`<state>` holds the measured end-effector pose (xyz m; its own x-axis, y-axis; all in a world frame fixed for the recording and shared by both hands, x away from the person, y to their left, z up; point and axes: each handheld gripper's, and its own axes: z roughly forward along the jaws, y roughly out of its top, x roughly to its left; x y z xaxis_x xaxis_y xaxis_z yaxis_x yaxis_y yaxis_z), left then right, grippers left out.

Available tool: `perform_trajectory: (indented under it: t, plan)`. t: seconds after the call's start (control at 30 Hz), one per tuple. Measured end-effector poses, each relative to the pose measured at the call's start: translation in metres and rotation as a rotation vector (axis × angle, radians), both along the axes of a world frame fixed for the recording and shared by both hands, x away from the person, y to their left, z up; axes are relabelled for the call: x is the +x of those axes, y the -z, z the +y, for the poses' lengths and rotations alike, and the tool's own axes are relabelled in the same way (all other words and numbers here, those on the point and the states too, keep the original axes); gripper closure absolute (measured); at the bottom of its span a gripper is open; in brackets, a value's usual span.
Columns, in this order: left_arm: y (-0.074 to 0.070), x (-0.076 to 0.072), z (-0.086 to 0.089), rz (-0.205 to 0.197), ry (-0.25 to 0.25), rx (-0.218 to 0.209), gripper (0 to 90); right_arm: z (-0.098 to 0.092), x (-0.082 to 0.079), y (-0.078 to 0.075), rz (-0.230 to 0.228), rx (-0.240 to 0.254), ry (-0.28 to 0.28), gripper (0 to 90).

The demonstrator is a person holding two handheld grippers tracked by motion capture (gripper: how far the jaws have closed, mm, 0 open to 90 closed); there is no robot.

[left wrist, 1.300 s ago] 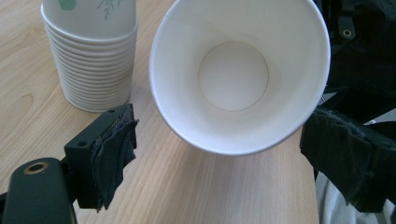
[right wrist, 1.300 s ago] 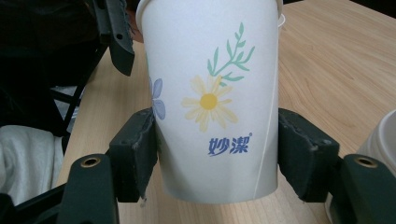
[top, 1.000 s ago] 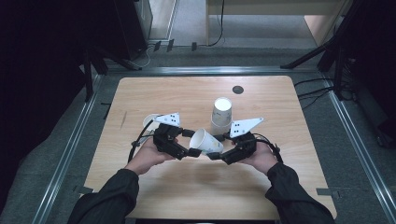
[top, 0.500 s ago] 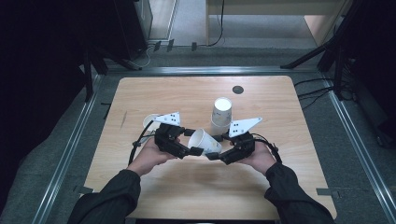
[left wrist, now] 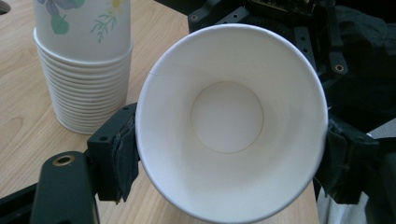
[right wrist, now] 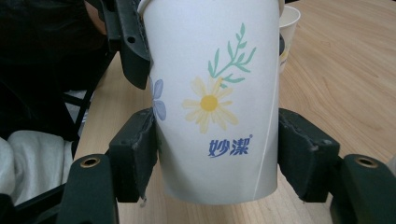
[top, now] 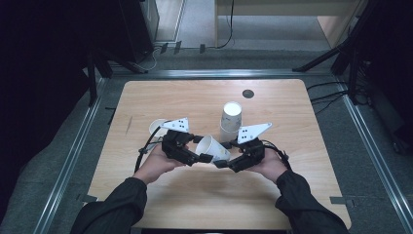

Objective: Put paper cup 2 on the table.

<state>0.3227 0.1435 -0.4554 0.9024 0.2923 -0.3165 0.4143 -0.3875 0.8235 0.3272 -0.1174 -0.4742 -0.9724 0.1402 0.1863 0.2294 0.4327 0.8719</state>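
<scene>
Currently, item one: a white paper cup printed with a yellow daisy and green sprig (top: pixel 213 147), held on its side just below the middle of the high view, between my two hands and clear of the light wooden tabletop (top: pixel 302 195).

Item two: my left hand-held gripper (top: pixel 203 157), at centre-left. Its jaws have just been closing with the cup's rim between them; in the left gripper view the dark pads (left wrist: pixel 125 154) sit against both sides of the open mouth (left wrist: pixel 231 121), partly open to that width.

Item three: my right hand-held gripper (top: pixel 217 163), at centre-right. In the right gripper view its two pads (right wrist: pixel 142 154) press the cup's lower wall (right wrist: pixel 212 102) on either side, jaws about a cup-base apart.

Item four: a stack of matching white paper cups (top: pixel 231 121), standing base-up just above the grippers; upper left in the left gripper view (left wrist: pixel 84 60).

Item five: a single white paper cup (top: pixel 157 127), left of centre, beside my left hand.
</scene>
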Motion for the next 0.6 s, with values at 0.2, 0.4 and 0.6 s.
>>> perform_trajectory:
  t: [0.2, 0.4, 0.6]
  plan:
    - [-0.0004, 0.0003, 0.0008, -0.007, -0.005, 0.0, 21.5, 0.0005, 0.0001, 0.0002, -0.001, 0.002, 0.006, 34.0]
    - [-0.0005, 0.0, 0.0007, -0.014, -0.004, 0.007, 21.8, 0.001, -0.0004, 0.0001, -0.002, -0.006, 0.007, 33.6]
    - [-0.0014, -0.0003, 0.0014, -0.015, -0.006, 0.001, 21.9, 0.0014, -0.0005, -0.0007, -0.001, -0.005, 0.01, 33.2]
